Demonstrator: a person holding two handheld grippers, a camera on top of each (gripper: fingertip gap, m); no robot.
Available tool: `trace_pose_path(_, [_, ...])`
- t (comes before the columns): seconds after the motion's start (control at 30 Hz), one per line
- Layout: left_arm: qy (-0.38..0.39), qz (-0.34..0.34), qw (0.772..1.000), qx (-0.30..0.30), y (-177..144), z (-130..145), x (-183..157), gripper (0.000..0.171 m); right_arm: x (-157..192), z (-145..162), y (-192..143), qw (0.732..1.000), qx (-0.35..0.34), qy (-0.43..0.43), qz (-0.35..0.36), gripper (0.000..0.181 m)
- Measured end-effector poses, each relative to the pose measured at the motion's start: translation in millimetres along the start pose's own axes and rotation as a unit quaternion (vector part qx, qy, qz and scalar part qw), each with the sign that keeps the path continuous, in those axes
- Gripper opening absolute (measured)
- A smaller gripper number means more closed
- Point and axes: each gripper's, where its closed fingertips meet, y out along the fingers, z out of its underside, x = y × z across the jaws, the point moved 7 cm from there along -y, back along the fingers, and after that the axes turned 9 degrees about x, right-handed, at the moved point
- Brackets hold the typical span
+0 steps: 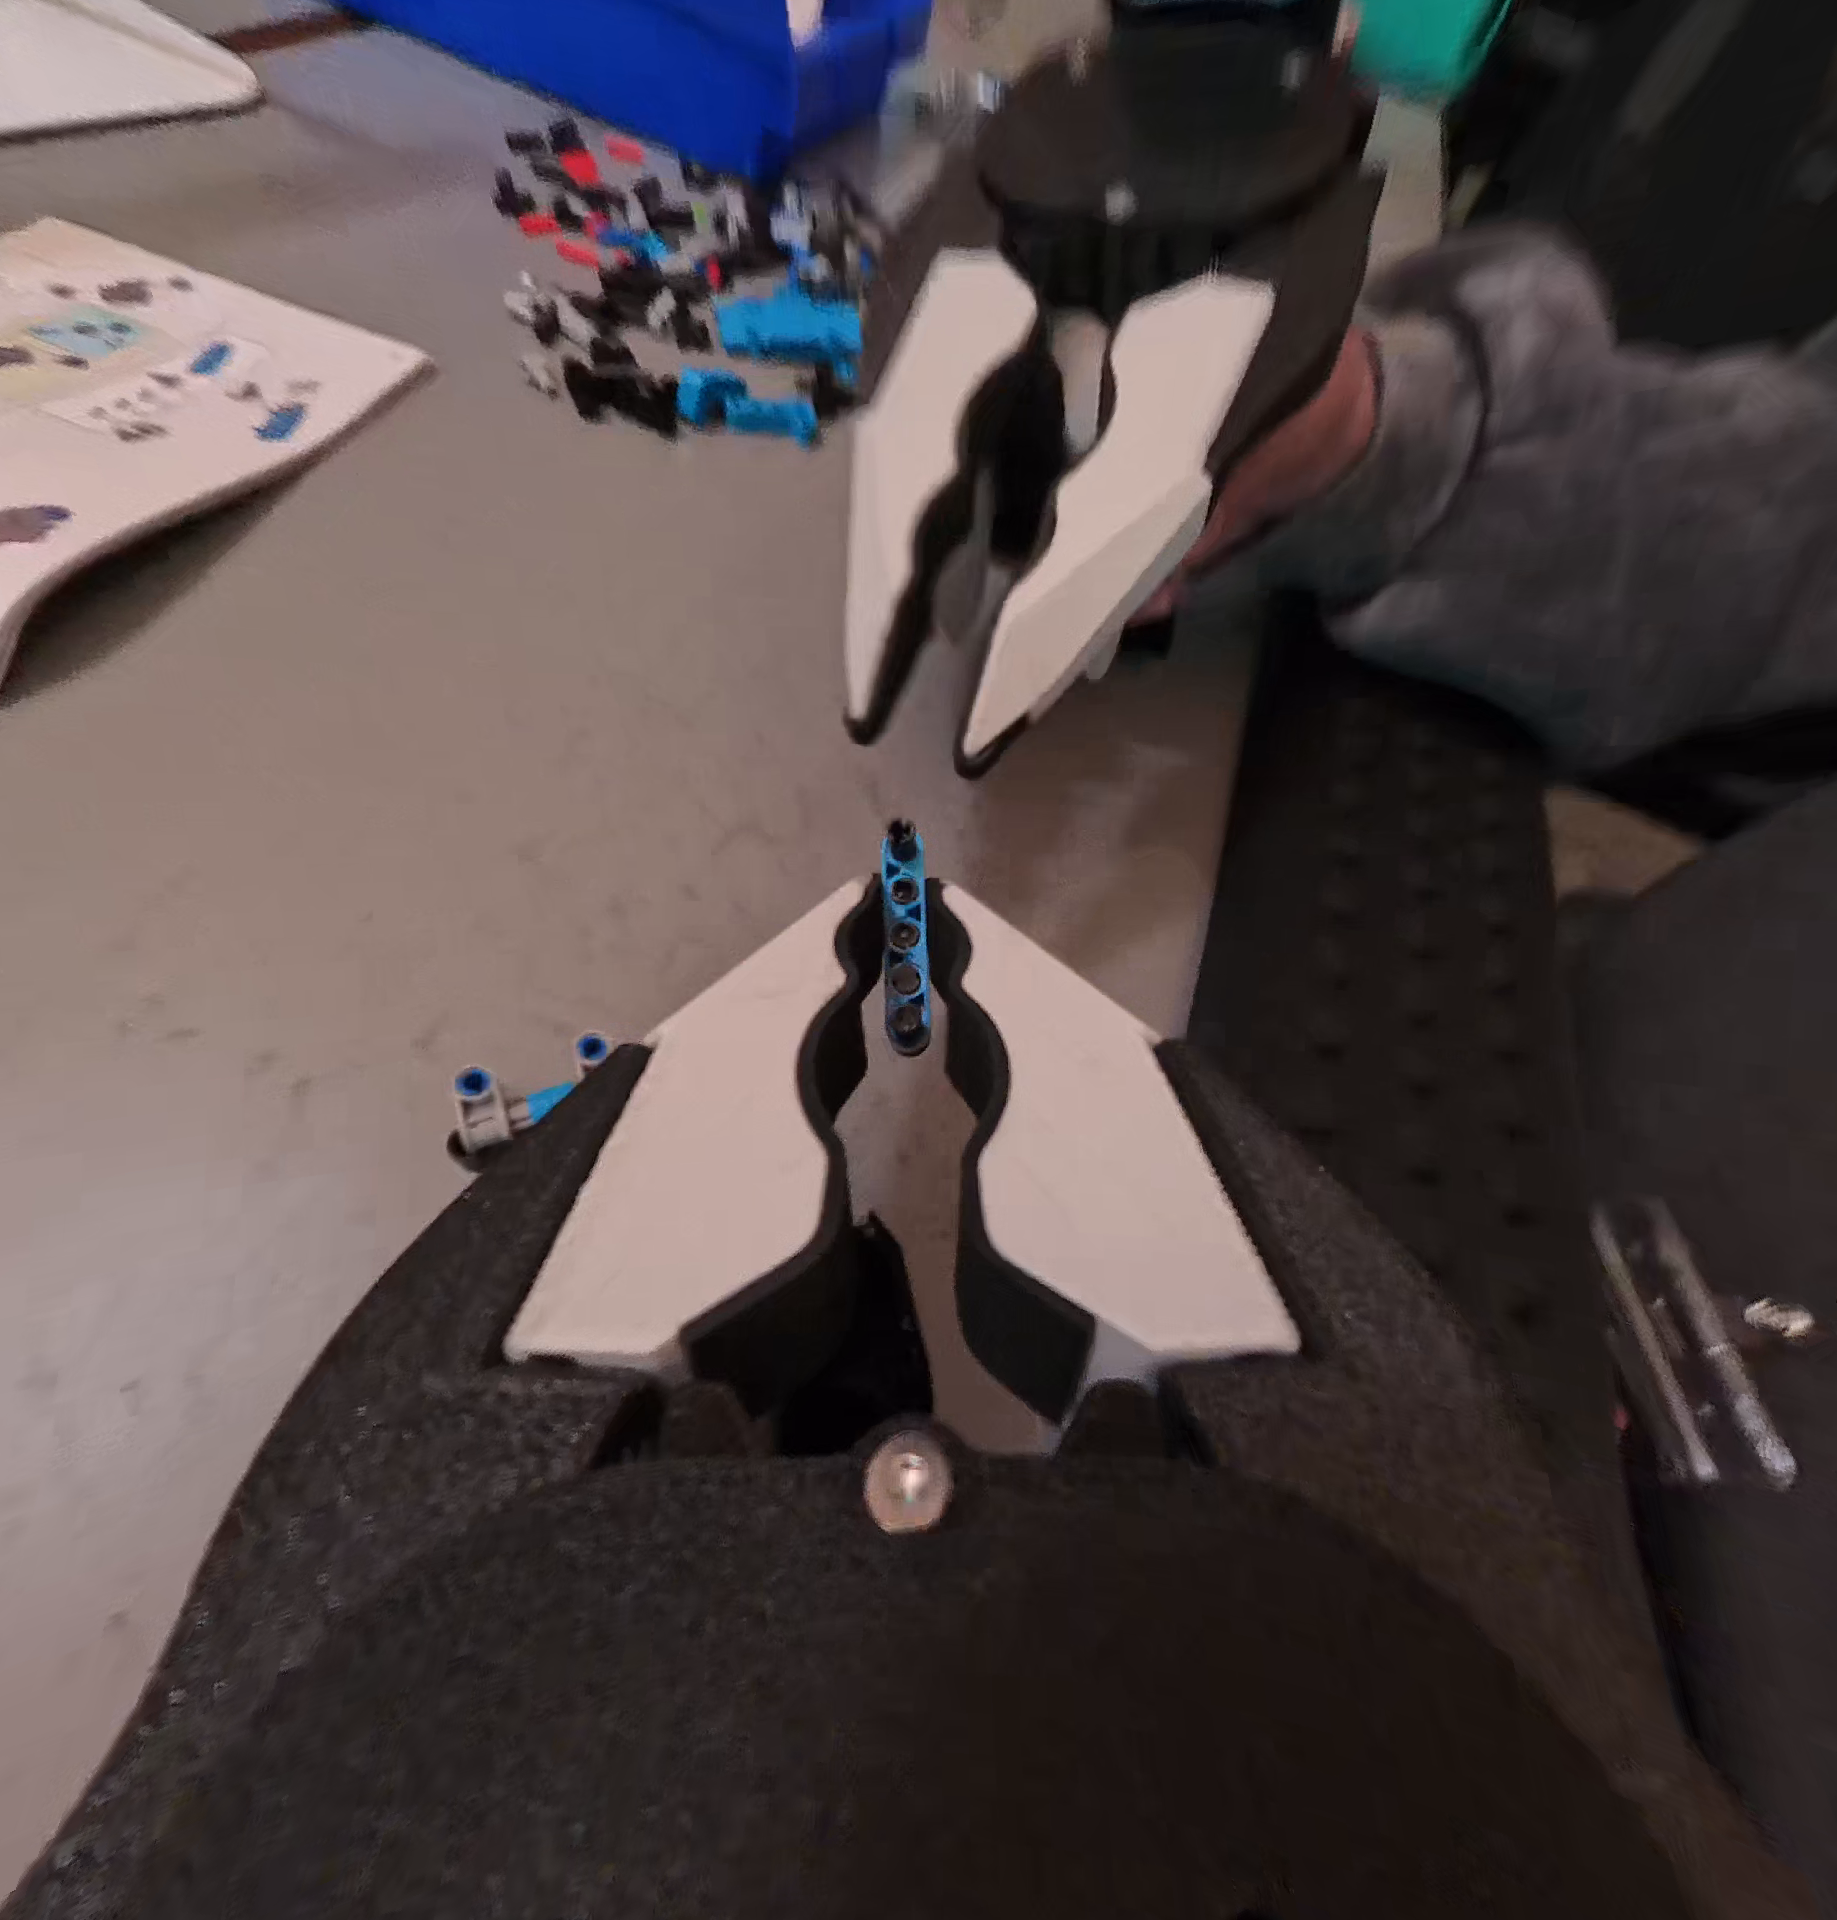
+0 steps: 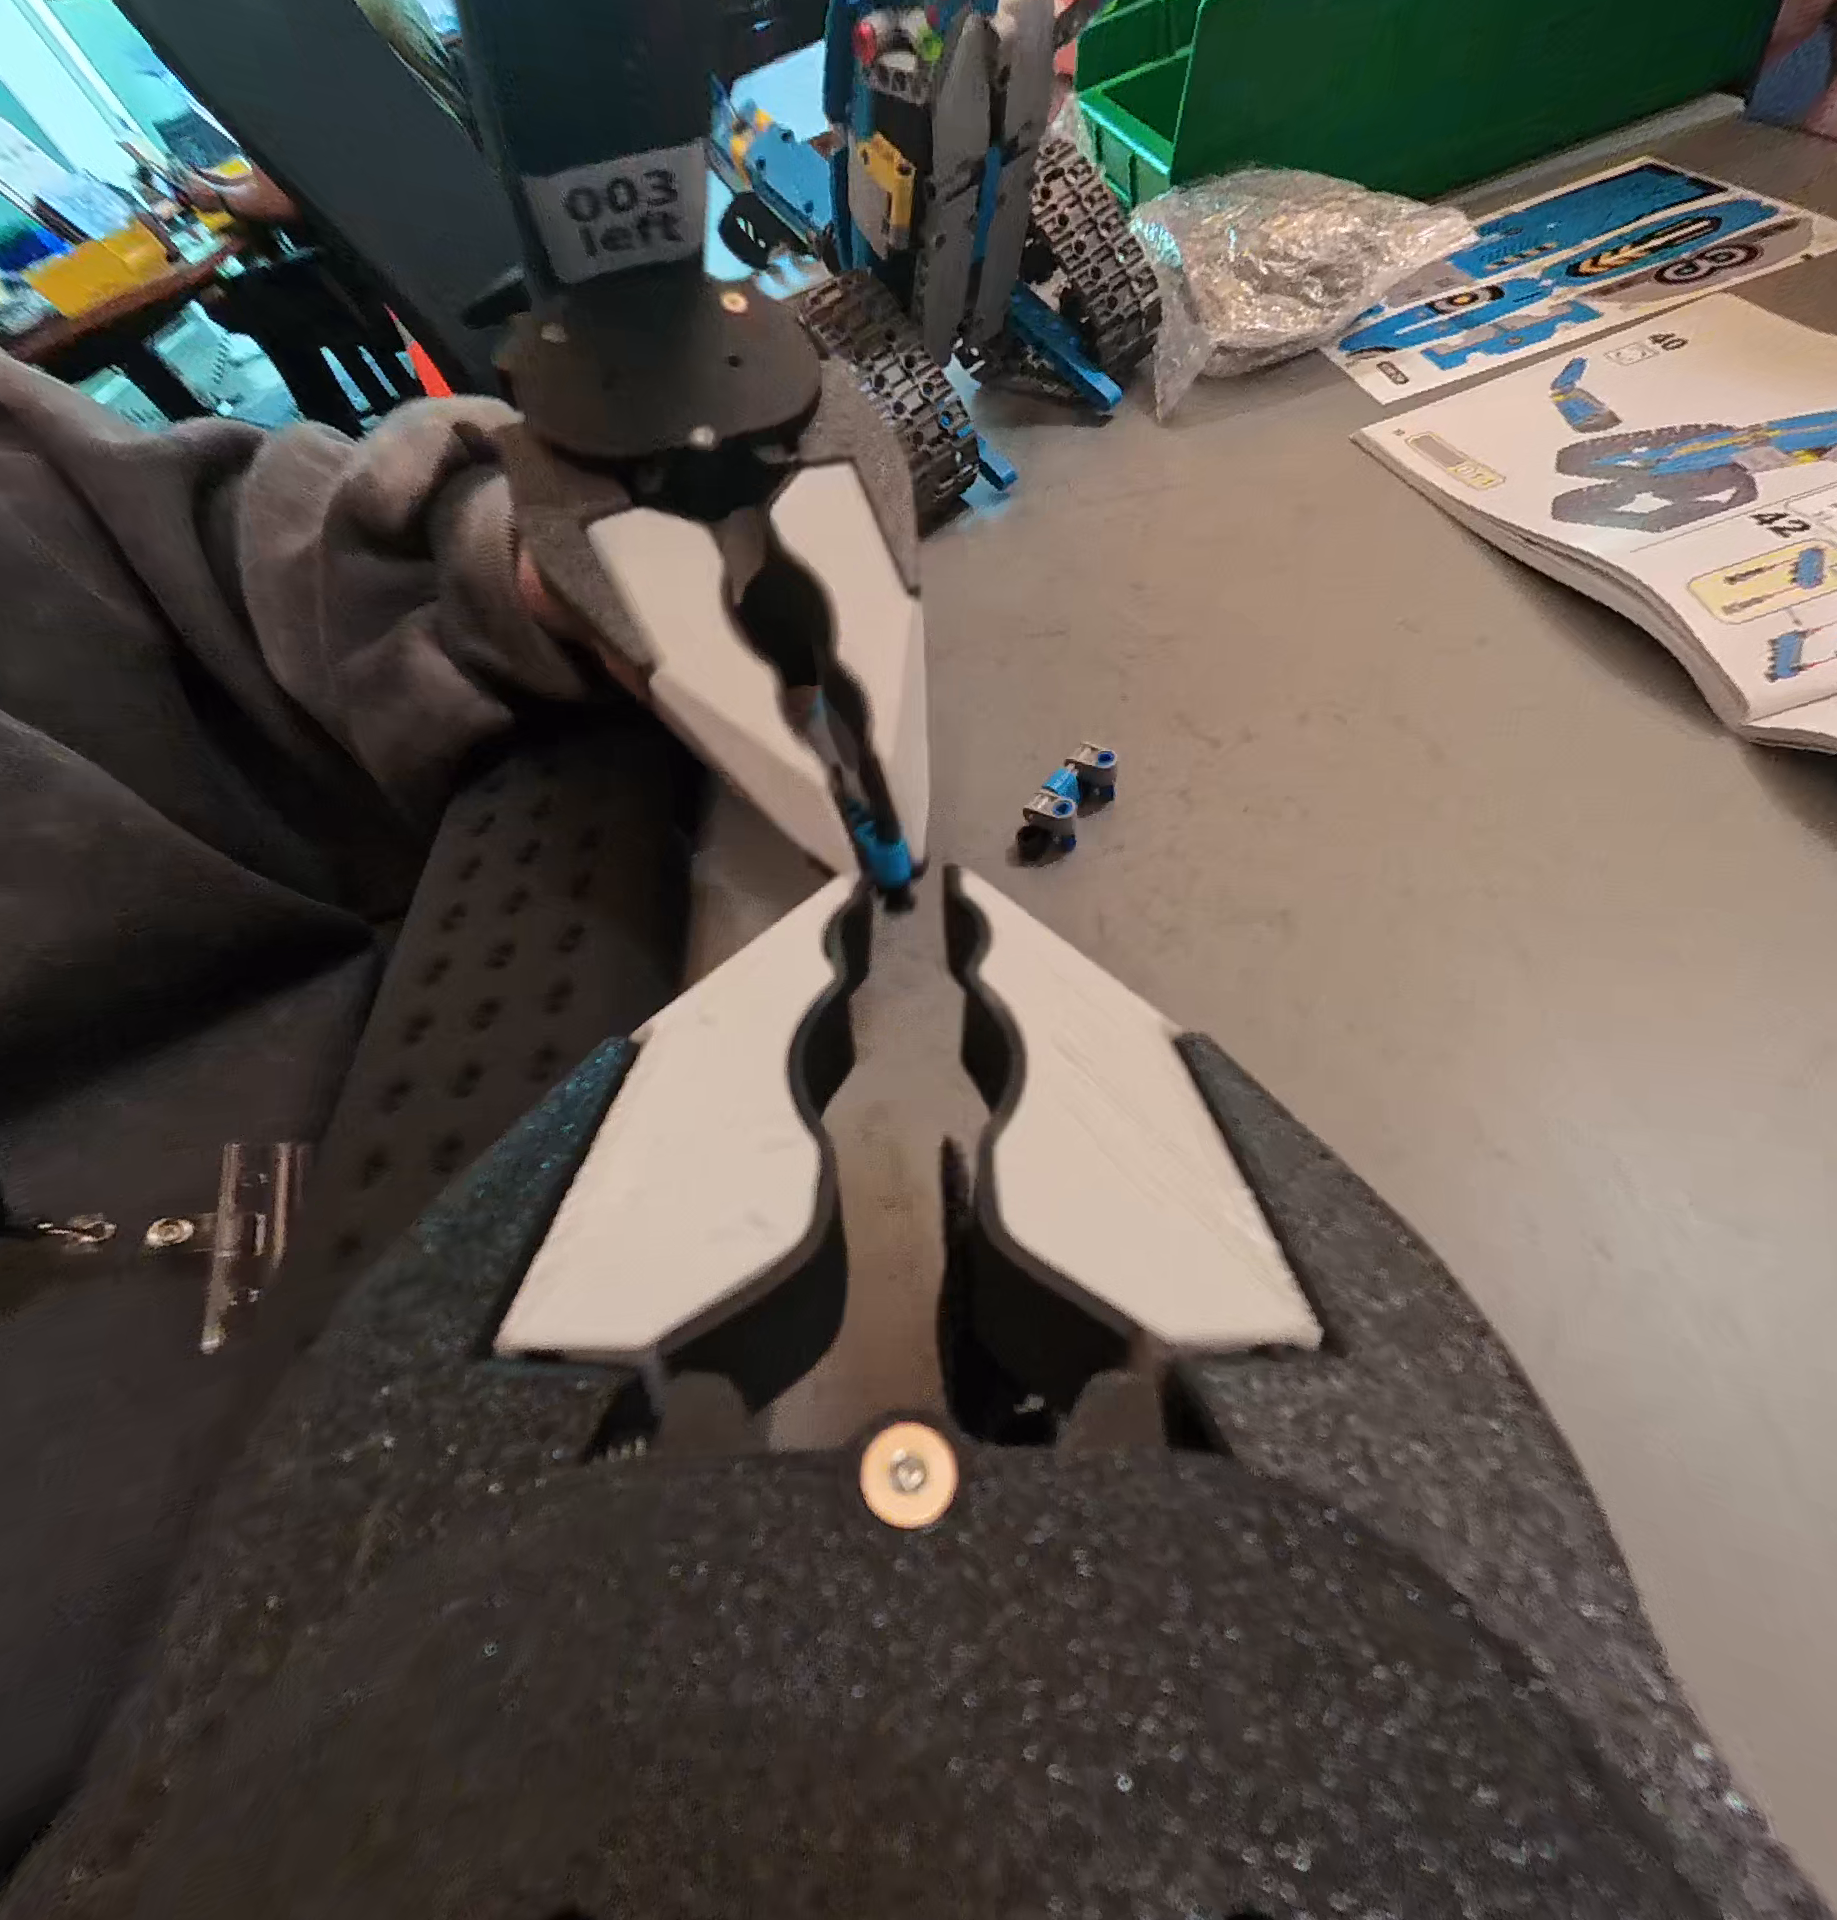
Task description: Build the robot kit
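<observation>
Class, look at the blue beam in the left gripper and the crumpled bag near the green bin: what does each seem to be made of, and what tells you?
Blue beam: likely hard moulded plastic, with even colour and clean round holes. Bag: probably thin clear plastic film, with glossy highlights and fine crinkles.

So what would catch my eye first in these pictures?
Probably the left gripper pinching a small blue beam with holes over the grey table, with the open right gripper pointing at it from just ahead. Behind them stands a blue and grey toy tracked vehicle, near an open instruction booklet.
</observation>
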Motion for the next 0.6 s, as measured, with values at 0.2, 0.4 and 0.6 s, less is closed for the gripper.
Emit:
trace_pose_path(0.2, [0.096, -0.047, 0.990, 0.095, 24, 11, -13, 0.007, 8, 11, 19, 0.997, 0.069, -0.042, 0.002, 0.015])
trace_pose_path(0.4, [0.096, -0.048, 0.988, 0.113, 27, 13, -12, 0.006, 10, 21, 27, 0.991, 0.118, -0.065, 0.006, 0.008])
trace_pose_path(0.6, [0.076, -0.088, 0.992, 0.050, -1, 6, -3, 0.028, -2, 23, 25, 0.988, 0.130, -0.064, 0.057, 0.004])
